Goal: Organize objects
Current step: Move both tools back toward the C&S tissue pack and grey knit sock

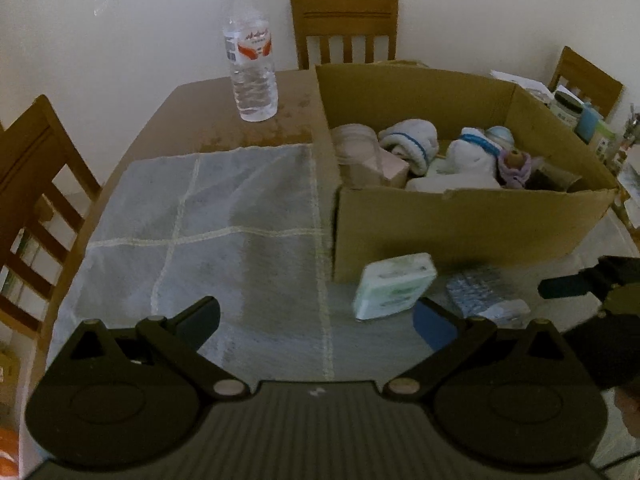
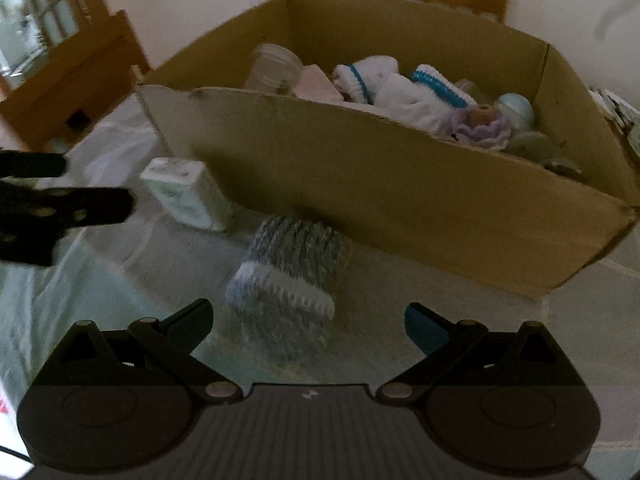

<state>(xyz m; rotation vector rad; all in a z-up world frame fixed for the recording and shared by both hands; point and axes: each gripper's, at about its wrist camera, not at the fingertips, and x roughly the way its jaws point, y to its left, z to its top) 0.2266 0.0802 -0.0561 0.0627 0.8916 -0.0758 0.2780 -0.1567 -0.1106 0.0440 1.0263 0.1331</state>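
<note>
The cardboard box (image 1: 460,224) sits open on the desk (image 1: 192,104), ahead and to the right of the left gripper (image 1: 316,320). Inside it lie a clear jar (image 1: 354,142) at the left end, a pink block (image 1: 390,166) against it, white socks (image 1: 412,142) with blue bands in the middle, and a small lilac knitted piece (image 1: 514,164) with a pale blue ball (image 1: 500,134) toward the right end. Outside the box, just in front of its near wall, a white and green packet (image 1: 394,286) lies on the cloth (image 1: 192,216), right of the left gripper's line. Beside the packet lies a grey knitted sock (image 2: 292,272) with a white cuff, straight ahead of the right gripper (image 2: 308,326) and close to its fingertips. Both grippers are held low over the cloth with fingers spread wide and nothing between them. The right one points at the box's long wall; the left one comes in from its left. A water bottle (image 1: 252,60) stands far ahead of the left gripper, left of the box, with chairs (image 1: 346,32) around the desk.
</note>
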